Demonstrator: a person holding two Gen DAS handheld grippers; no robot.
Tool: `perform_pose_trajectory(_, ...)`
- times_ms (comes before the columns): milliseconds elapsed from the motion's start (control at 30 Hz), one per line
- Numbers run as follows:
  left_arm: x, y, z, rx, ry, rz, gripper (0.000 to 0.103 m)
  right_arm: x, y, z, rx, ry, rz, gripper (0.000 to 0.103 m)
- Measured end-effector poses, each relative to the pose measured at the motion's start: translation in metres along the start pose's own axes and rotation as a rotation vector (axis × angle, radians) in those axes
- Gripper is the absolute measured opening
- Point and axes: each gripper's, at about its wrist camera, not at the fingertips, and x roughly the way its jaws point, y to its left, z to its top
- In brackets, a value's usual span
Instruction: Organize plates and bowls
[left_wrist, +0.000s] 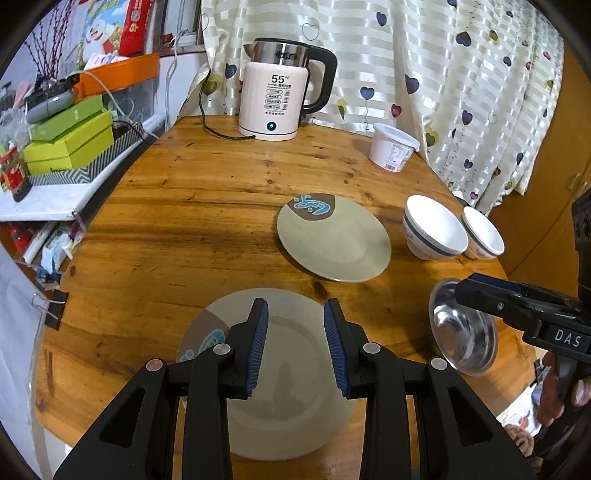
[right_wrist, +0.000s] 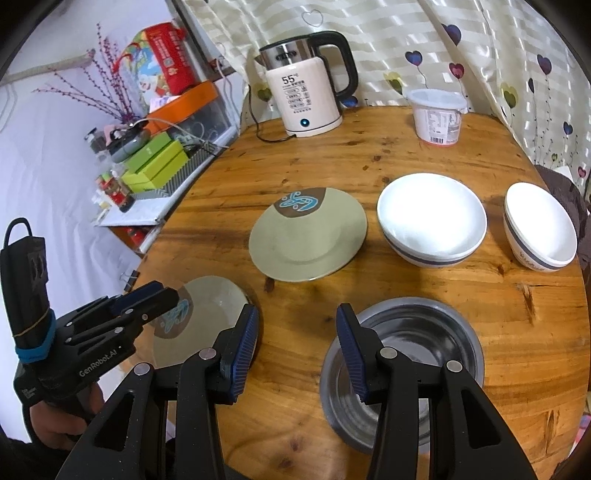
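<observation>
Left gripper (left_wrist: 295, 347) hovering part-open over the near plate (left_wrist: 295, 424), right gripper (right_wrist: 295, 350), likewise empty, nearing the steel bowl (right_wrist: 424, 332); either rim, seemingly ungripped, risking slipping.

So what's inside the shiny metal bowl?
The metal bowl looks empty: only its bare, shiny bottom shows. The right tongs hang open over its near-left edge, one finger covering a strip of the inside, so that bit can't be seen.
</observation>
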Motion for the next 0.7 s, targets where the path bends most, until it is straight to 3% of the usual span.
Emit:
perform_pose_trajectory(533,0.051,0.015,0.040,-0.018,0.089,-0.086,0.033,0.043,-0.033,0.024,0.138,0.048,-0.013,0.044)
perform_pose_trajectory(700,0.070,0.016,0.054,-0.005,0.120,-0.094,0.039,0.056,-0.037,0.031,0.161,0.068,-0.015,0.044)
